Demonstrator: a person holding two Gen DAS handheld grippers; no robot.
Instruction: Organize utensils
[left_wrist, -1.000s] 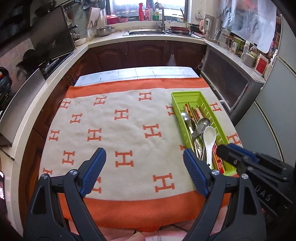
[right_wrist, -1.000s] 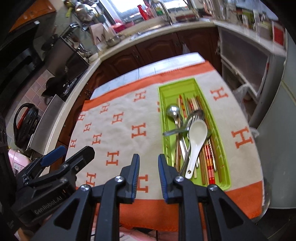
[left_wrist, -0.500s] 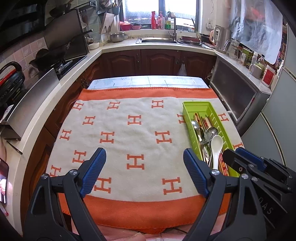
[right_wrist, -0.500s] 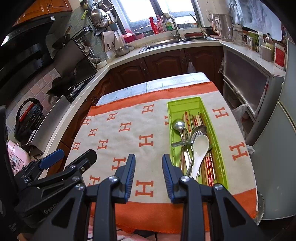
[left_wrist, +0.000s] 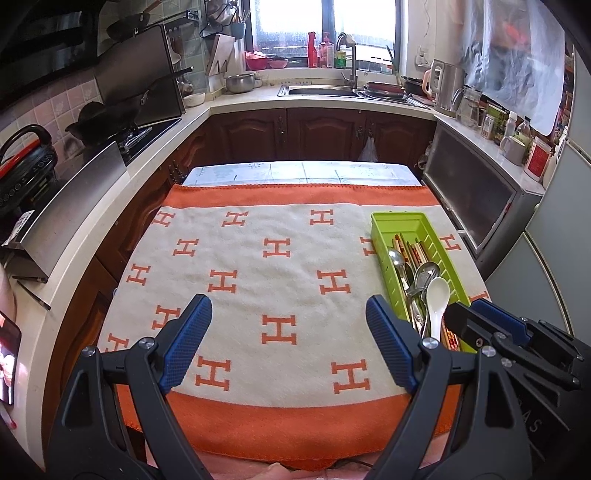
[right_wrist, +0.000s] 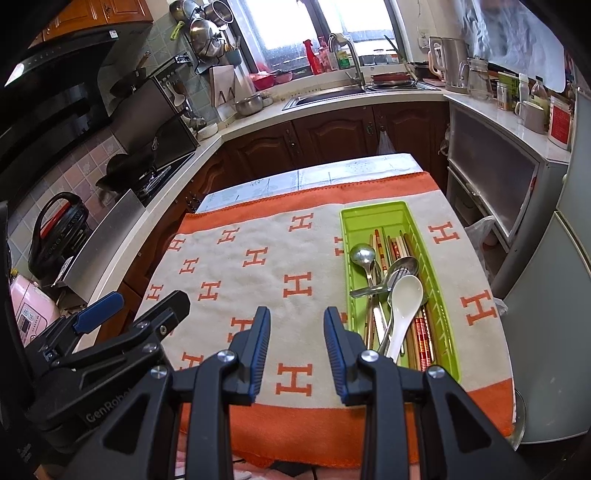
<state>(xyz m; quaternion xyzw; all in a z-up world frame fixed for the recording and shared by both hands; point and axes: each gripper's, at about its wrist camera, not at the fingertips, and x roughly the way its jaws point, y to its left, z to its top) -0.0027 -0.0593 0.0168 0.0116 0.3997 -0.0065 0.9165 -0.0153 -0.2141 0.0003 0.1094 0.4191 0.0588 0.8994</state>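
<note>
A lime-green utensil tray (left_wrist: 397, 218) (right_wrist: 373, 212) lies at the right side of the H-patterned blanket (left_wrist: 280, 288). In it rest a white ceramic spoon (right_wrist: 406, 291) (left_wrist: 437, 295), metal spoons (right_wrist: 362, 254) and red patterned chopsticks (right_wrist: 421, 332). My left gripper (left_wrist: 287, 306) hangs wide open over the blanket's near middle, nothing between its fingers. My right gripper (right_wrist: 297, 314) is open and empty too, just left of the tray's near end. Each gripper shows at the edge of the other's view.
The blanket covers a small table with its orange border (right_wrist: 332, 424) at the near edge. Counters ring it: stove and pan (left_wrist: 103, 122) left, sink (left_wrist: 317, 90) at the back, a cabinet with jars (left_wrist: 480, 192) right, a fridge (right_wrist: 554, 314) close on the right.
The right gripper's jaws have widened. Both grippers drew back and rose a little, so more of the kitchen beyond the table shows. The utensils in the tray lie as before.
</note>
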